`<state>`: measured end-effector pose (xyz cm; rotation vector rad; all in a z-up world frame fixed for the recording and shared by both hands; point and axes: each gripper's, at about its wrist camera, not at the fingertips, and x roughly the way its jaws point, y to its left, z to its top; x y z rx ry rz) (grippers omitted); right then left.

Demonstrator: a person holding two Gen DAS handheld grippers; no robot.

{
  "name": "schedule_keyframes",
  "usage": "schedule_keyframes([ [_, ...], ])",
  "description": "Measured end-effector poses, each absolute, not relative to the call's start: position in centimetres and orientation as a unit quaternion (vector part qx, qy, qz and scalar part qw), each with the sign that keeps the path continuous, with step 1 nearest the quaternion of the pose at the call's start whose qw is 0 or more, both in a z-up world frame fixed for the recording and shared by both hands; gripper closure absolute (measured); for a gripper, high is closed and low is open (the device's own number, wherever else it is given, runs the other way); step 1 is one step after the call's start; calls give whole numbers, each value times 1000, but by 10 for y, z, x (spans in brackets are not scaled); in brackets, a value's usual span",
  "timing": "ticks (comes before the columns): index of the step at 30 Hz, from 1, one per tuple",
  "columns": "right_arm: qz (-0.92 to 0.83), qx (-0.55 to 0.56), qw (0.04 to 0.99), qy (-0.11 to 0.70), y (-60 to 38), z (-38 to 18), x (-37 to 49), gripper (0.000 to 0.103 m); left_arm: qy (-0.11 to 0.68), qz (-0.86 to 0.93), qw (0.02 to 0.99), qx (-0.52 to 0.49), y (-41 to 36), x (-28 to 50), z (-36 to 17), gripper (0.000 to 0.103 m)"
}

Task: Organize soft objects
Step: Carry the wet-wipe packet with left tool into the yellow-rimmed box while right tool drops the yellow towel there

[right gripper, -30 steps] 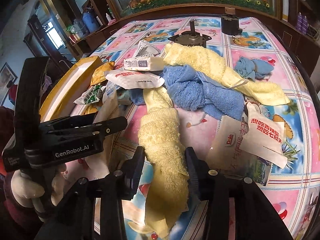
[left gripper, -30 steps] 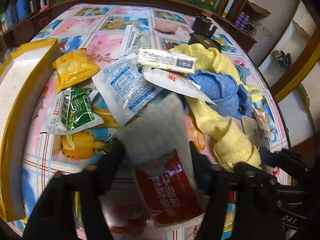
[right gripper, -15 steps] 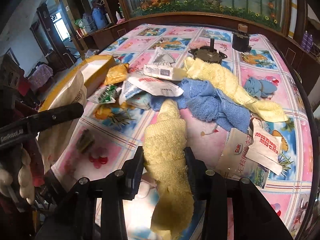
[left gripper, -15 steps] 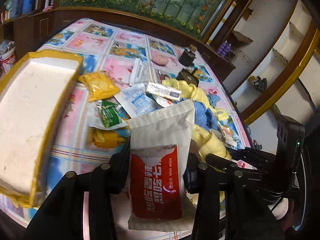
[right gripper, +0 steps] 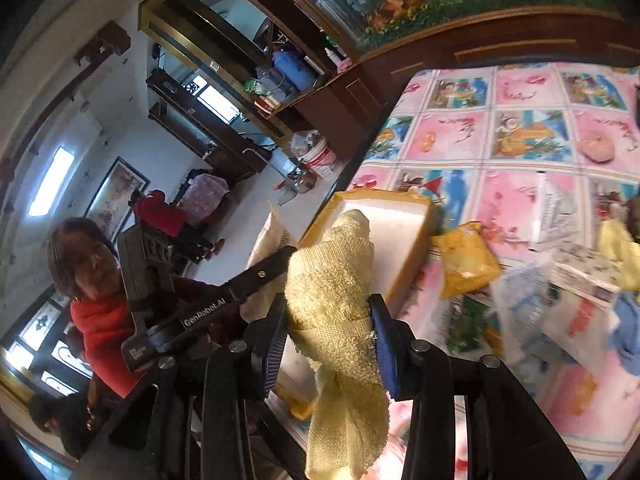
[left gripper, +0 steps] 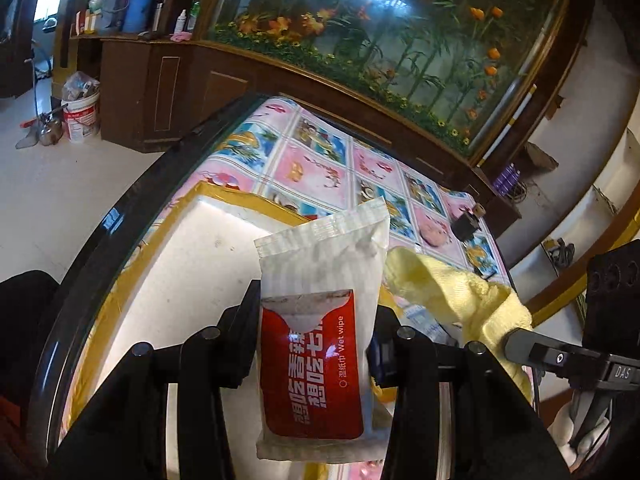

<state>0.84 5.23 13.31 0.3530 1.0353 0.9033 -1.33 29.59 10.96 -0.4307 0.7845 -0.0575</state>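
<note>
My left gripper [left gripper: 314, 344] is shut on a red-and-white wet wipe packet [left gripper: 320, 320], held upright above the white foam tray with yellow taped rim [left gripper: 176, 280]. The right gripper [right gripper: 328, 340] is shut on a rolled yellow towel [right gripper: 332, 292], lifted off the table near that same tray [right gripper: 396, 216]. In the left wrist view the yellow towel [left gripper: 452, 292] hangs at the right beside the other gripper's body [left gripper: 560, 356].
On the flowered tablecloth [right gripper: 520, 128] lie a yellow snack packet [right gripper: 464, 256], white sachets [right gripper: 556, 208], a green packet [right gripper: 464, 320] and a blue towel [right gripper: 628, 320]. A person in a red top [right gripper: 100, 320] stands at the left. A bucket [left gripper: 82, 114] sits on the floor.
Both grippers have lifted their loads and swung left toward the foam tray; the towel has come off the table and the views now tilt up at the room.
</note>
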Motion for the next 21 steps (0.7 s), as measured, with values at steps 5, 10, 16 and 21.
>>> schedule_keyframes([
  [5, 392, 145, 758, 501, 125, 103, 50, 63, 397, -8, 884, -248, 328, 24, 79, 61],
  [10, 354, 105, 771, 519, 164, 77, 71, 60, 415, 18, 871, -262, 341, 42, 52, 60],
  [16, 324, 60, 788, 520, 169, 64, 70, 52, 421, 15, 853, -307, 352, 36, 31, 45],
  [21, 314, 21, 815, 486, 153, 78, 52, 43, 410, 22, 855, -317, 346, 22, 25, 31],
])
